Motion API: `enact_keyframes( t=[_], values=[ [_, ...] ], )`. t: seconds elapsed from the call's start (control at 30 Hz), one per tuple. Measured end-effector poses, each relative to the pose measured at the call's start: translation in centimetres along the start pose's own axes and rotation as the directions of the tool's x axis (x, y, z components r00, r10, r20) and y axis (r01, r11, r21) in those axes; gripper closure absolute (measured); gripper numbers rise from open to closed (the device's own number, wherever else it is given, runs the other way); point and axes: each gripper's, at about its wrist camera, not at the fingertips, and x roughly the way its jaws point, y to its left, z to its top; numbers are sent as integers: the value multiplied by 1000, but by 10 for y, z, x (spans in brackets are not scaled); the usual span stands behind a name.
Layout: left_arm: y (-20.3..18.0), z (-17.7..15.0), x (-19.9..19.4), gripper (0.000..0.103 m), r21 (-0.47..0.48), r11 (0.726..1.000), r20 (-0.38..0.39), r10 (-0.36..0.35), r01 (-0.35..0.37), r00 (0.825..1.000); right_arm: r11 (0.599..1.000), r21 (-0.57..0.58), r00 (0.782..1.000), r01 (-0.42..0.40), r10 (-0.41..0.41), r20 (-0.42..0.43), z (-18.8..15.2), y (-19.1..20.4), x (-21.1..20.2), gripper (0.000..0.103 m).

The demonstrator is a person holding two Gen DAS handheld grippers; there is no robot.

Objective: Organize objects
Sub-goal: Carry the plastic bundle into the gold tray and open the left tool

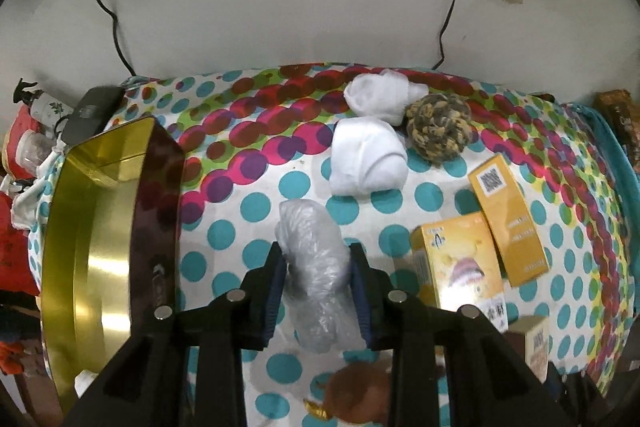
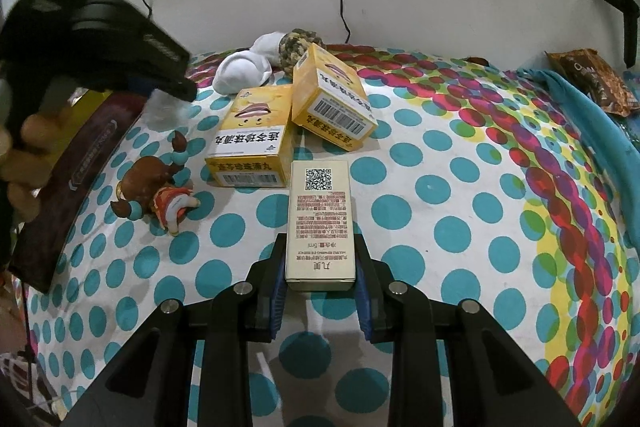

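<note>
Left gripper point(image 1: 316, 279) jaws clamp plastic-wrapped bundle point(image 1: 314, 267) nr gold tin point(image 1: 92, 247); right gripper point(image 2: 320, 279) jaws pinch beige box point(image 2: 320, 227).

left gripper point(image 1: 316, 267) clamped shut on something, right gripper point(image 2: 320, 259) likewise

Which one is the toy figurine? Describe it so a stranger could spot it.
On the polka-dot cloth, look left of the yellow boxes, beside the dark tin. The figurine lies there on its side: brown, with teal cuffs, the only character-shaped item among boxes and sock bundles.
</note>
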Motion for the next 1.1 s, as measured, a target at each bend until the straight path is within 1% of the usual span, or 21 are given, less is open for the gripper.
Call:
enact_keyframes(
  t=[0.17, 0.37, 0.5, 0.7, 0.77, 0.8, 0.83, 0.97, 1.1],
  values=[
    [9, -9, -15, 72, -11, 1000, 14, -7, 7, 1000, 1000, 3, 1000, 11, -11, -1, 0, 2, 1, 76],
    [23, -26, -46, 72, -17, 1000, 53, -7, 8, 999, 1000, 6, 1000, 24, -24, -1, 0, 5, 1, 76],
    [44, -39, -71, 72, -43, 999, 74, -15, 18, 997, 999, 8, 999, 35, -35, 0, 0, 6, 1, 76],
    [79, -57, -113, 72, -62, 998, 126, 14, -7, 992, 999, 7, 999, 40, -40, -1, 0, 8, 2, 76],
    [93, -63, -126, 72, -77, 997, 139, 38, -28, 990, 999, 5, 999, 42, -42, -2, 0, 8, 2, 75],
    [99, -67, -131, 72, -84, 996, 145, 48, -36, 988, 997, 31, 997, 74, -74, 0, 0, 9, 2, 75],
    [107, -71, -137, 71, -87, 995, 155, 59, -45, 986, 997, 30, 997, 76, -76, -1, 0, 9, 2, 75],
    [132, -84, -153, 71, -114, 990, 167, 101, -82, 981, 996, 26, 997, 82, -82, -1, 0, 10, 2, 75],
    [153, -94, -156, 71, -140, 986, 161, 112, -89, 981, 996, 26, 996, 88, -88, -2, 0, 11, 3, 75]
  ],
)
